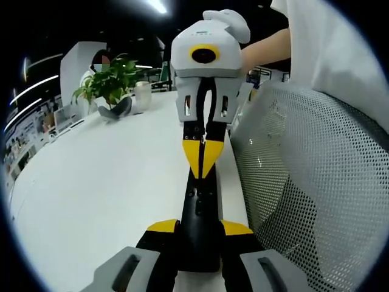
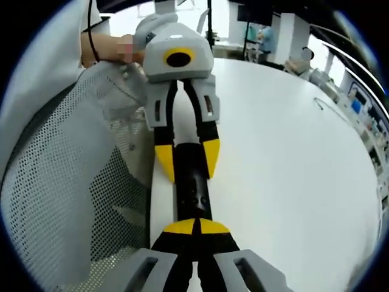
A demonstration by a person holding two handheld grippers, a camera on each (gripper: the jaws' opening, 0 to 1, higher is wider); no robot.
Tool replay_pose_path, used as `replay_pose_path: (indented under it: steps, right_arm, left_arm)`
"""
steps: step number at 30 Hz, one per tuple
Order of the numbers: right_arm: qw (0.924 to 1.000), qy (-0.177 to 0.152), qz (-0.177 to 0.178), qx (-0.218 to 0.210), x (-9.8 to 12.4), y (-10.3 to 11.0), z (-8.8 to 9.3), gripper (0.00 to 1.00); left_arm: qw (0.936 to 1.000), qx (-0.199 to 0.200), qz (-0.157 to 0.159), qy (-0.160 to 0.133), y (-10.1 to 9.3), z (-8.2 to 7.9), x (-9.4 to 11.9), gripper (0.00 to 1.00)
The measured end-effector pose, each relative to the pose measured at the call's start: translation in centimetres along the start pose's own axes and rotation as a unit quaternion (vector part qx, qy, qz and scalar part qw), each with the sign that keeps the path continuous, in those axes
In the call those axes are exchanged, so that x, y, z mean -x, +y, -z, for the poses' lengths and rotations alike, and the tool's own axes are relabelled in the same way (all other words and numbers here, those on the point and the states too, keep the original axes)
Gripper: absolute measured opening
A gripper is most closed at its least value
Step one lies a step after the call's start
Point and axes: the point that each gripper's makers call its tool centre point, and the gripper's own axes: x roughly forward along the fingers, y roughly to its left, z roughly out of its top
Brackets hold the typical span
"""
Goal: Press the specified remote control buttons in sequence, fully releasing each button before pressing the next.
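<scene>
No text, label, brand or number can be read. The black remote control (image 1: 199,210) shows small buttons, but any markings on them are too small to make out.

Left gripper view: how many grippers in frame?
2. The left yellow-tipped gripper at the bottom, jaws clamping the slim black remote control; the right yellow-tipped gripper at the top, jaws shut, tips on that remote. None seems hidden.
</scene>
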Motion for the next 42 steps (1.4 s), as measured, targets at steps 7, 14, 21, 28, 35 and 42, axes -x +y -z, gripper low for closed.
replay_pose_path:
  steps: [7, 14, 21, 28, 35, 42]
  right_arm:
    - [0.9996, 0.022, 0.005, 0.014, -0.2, 0.0, -0.1, 0.0]
    - [0.9993, 0.029, 0.012, 0.018, -0.3, -0.1, -0.1, 0.0]
    - [0.9997, 0.017, 0.011, 0.011, -0.3, -0.1, 0.0, 0.0]
    - [0.9999, 0.005, 0.007, -0.015, 0.0, -0.1, 0.2, 0.0]
    - [0.9993, 0.004, 0.008, -0.035, 0.5, -0.1, 0.8, 0.0]
    - [0.9993, 0.008, 0.012, -0.035, 0.7, -0.1, 1.1, 0.0]
  left_arm:
    - [1.0, 0.001, 0.0, -0.001, 0.0, 0.0, 0.0, 0.25]
    - [1.0, -0.002, -0.001, -0.001, 0.0, -0.1, -0.1, 0.25]
    - [1.0, -0.003, -0.001, -0.003, 0.0, 0.0, 0.0, 0.25]
    - [1.0, -0.005, 0.0, -0.001, 0.1, 0.0, -0.1, 0.25]
    - [1.0, -0.005, 0.001, -0.001, 0.1, 0.1, -0.1, 0.25]
    - [1.0, -0.002, 0.001, 0.0, 0.1, 0.1, -0.1, 0.25]
